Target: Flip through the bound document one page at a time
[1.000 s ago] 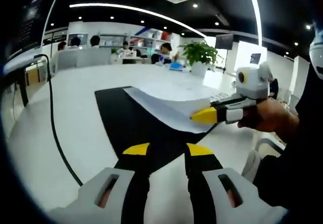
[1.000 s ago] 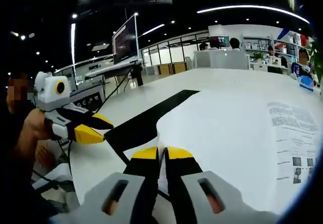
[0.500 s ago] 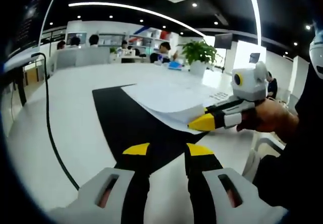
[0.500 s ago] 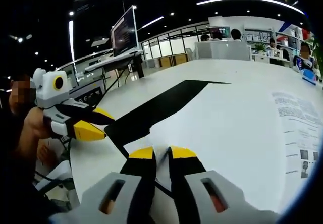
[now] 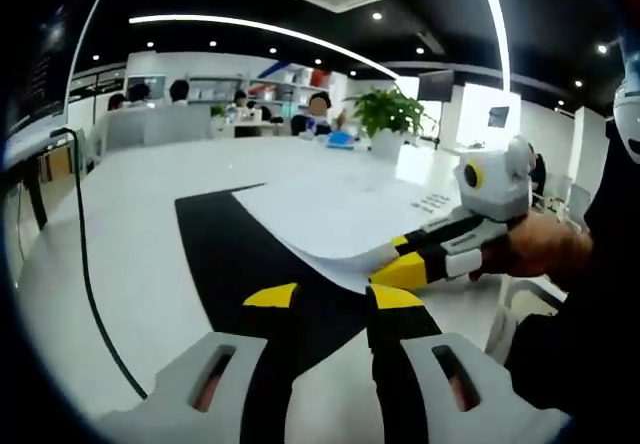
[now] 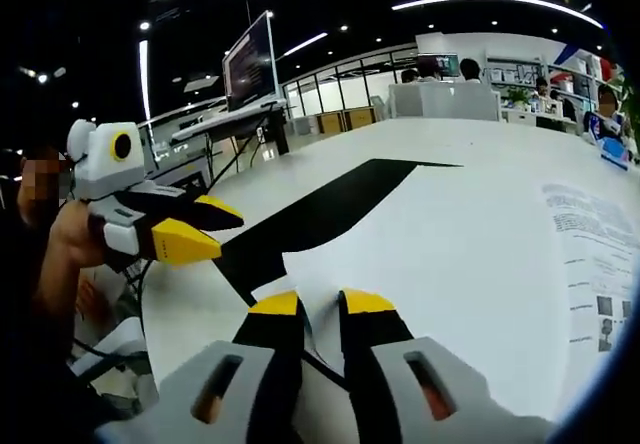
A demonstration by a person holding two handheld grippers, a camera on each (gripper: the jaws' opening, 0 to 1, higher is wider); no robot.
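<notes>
1. In the left gripper view, our left gripper (image 5: 333,297) hangs with its jaws apart over the black cover (image 5: 240,254) of the bound document, gripping nothing. The right gripper (image 5: 412,264) comes in from the right, at the edge of the white page (image 5: 330,209), on the white bench (image 5: 120,204).

2. In the right gripper view, our right gripper (image 6: 312,304) has its jaws slightly parted at the page's (image 6: 470,244) near edge; we cannot tell whether they pinch it. The left gripper (image 6: 185,234) hovers open beside the cover (image 6: 300,224).

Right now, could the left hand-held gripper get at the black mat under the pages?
Probably yes. The left hand-held gripper hangs open just above the black mat, whose near strip lies bare; the white page and right hand-held gripper sit off to its right.
</notes>
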